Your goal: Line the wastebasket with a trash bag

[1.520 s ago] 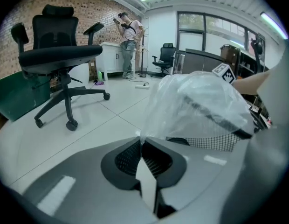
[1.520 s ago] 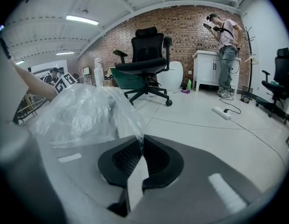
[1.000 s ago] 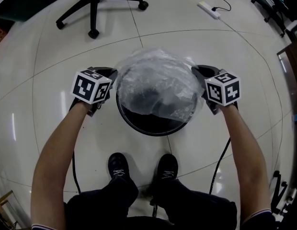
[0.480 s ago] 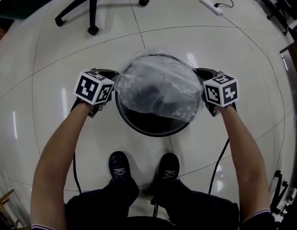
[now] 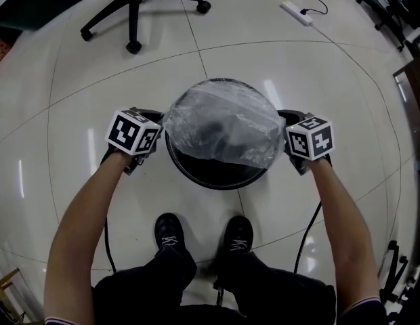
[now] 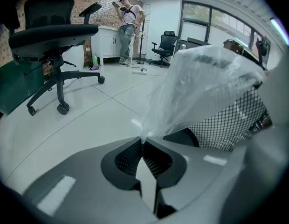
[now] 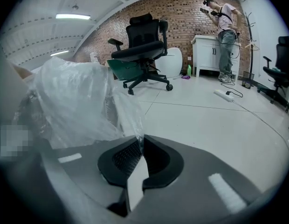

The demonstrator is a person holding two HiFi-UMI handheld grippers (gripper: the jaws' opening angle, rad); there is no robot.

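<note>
Left gripper (image 6: 142,143), right gripper (image 7: 139,143): both clamped on trash bag (image 5: 223,124) hem | bag: likely light, limp, slippery film | hold: opposite hem edges, near wastebasket (image 5: 203,179) rim

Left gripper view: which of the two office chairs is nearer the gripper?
The black chair at the left, looming large with its wheeled base in full view. The other chair sits small, far back across the room.

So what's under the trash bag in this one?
The black mesh wastebasket, with its near rim and dark interior uncovered. The trash bag covers the rest of the opening, so the basket's bottom cannot be seen.
</note>
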